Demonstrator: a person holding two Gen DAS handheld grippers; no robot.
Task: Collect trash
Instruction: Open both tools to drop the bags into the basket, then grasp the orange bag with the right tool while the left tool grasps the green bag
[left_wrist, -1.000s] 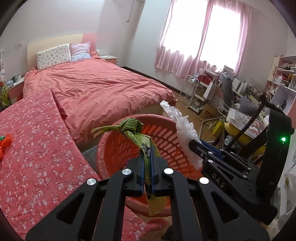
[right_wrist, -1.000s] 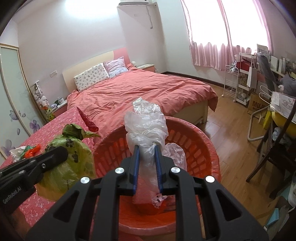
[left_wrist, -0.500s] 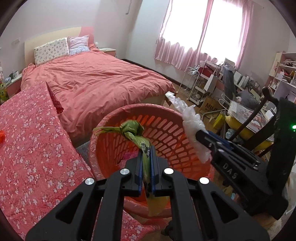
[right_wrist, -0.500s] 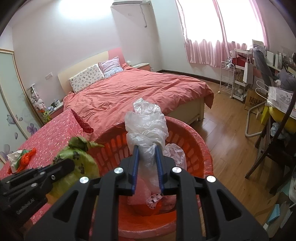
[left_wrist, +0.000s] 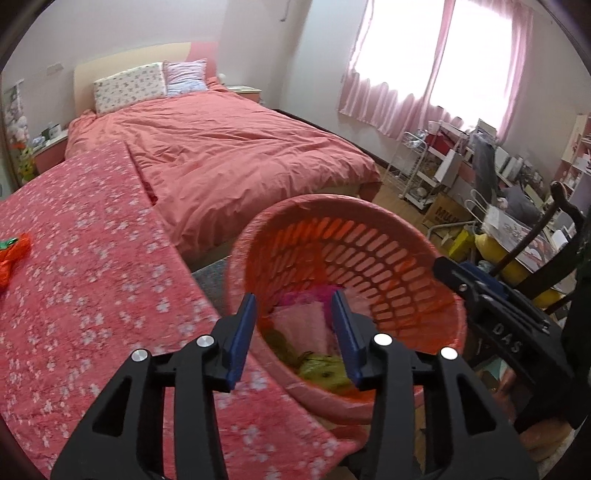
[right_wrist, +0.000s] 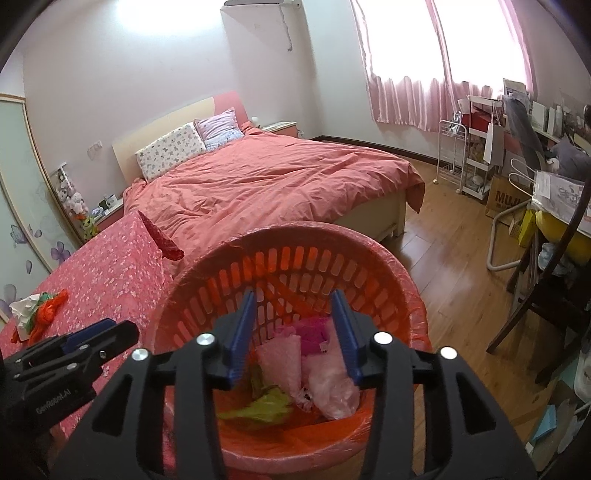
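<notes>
An orange slatted basket lined with a red bag stands beside the flowered table. Inside lie a green bag, a clear plastic bag and pink wrappers. My left gripper hangs over the basket's near rim, its jaws opening with nothing between them. My right gripper hovers above the basket's middle, its jaws opening too, empty. On the table's far left lies more trash: an orange-red bag with crumpled white paper.
The flowered red tablecloth covers the table on the left. A bed with a red duvet lies behind. Wooden floor, a dark chair, a white cart and cluttered shelves fill the right.
Both grippers opened. The green bag left the left gripper and the clear bag left the right one; both now lie in the basket. The left gripper sank a little.
</notes>
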